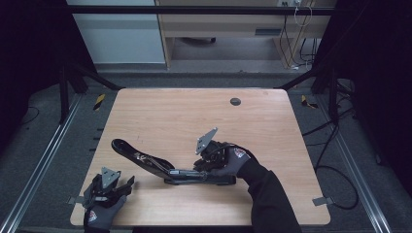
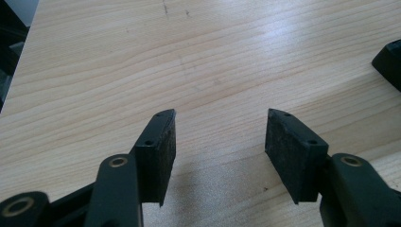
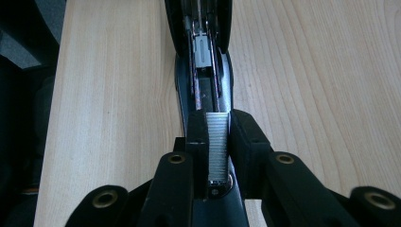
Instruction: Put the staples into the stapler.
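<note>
High view: an opened black stapler (image 1: 165,167) lay on the worktop (image 1: 194,116), centre-front, its top arm swung back and up toward the L, base flat toward the R. R gripper (image 1: 206,165) sat at the base end of the stapler, hand (image 1: 233,160) gloved, grey plate tilted up. L gripper (image 1: 114,187) rested near the front-L corner of the worktop, well apart from the stapler, gloved hand (image 1: 99,213) behind it. A small dark round plug (image 1: 235,101) sat far back on the worktop. L gripper view: L fingers (image 2: 156,151) were released, spread wide w/ bare wood between them, nothing touched; a black corner of sth showed at the R edge, prob the stapler, can't say for sure. R gripper view: R fingers (image 3: 196,156) were clenched on a strip of staples (image 3: 217,149), pads pressing both sides, strip lined up w/ the open magazine channel (image 3: 205,90) of the stapler and sitting over its near end; pusher block (image 3: 204,51) visible farther up the channel. Progress, as judged: stapler already open, strip picked and aligned, approx mid-task. Whether the strip was seated in the channel yet or just above it, couldn't tell. Left to do: drop/slide strip in fully, let go, close the top arm, prob w/ L gripper helping.
</note>
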